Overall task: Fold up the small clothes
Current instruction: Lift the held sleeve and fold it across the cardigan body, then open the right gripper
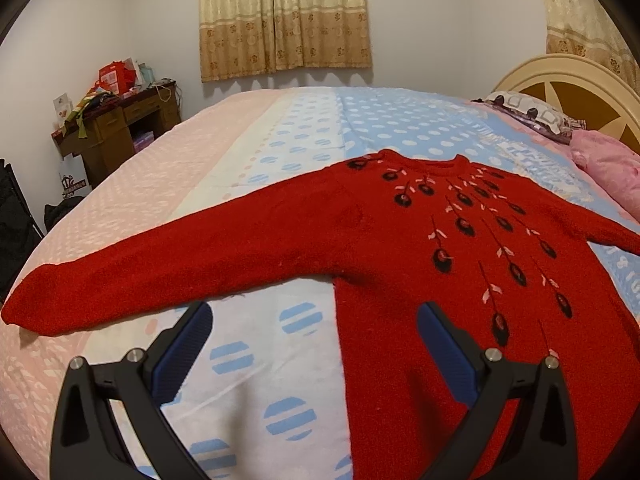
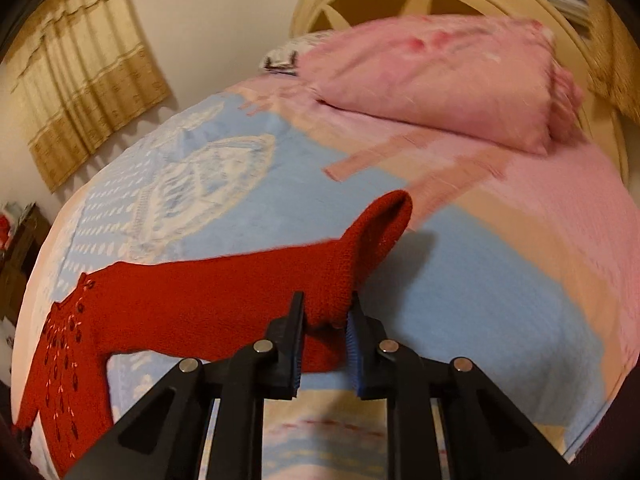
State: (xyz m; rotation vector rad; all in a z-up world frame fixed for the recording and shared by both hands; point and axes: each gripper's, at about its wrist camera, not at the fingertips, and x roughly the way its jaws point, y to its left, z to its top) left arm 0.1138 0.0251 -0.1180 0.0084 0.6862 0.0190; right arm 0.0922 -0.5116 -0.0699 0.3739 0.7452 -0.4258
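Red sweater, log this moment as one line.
red sweater flat on bed | right gripper shut on sleeve | left gripper open

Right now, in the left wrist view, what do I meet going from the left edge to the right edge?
Wooden desk with clutter → tip of the sweater's outstretched sleeve → curtain on the far wall → red sweater body → pink folded blanket by the headboard.

A fuzzy red knit sweater lies on the bed's matt woven cover; matt black plastic right gripper, ribbed blue pads, shiny metal pins.
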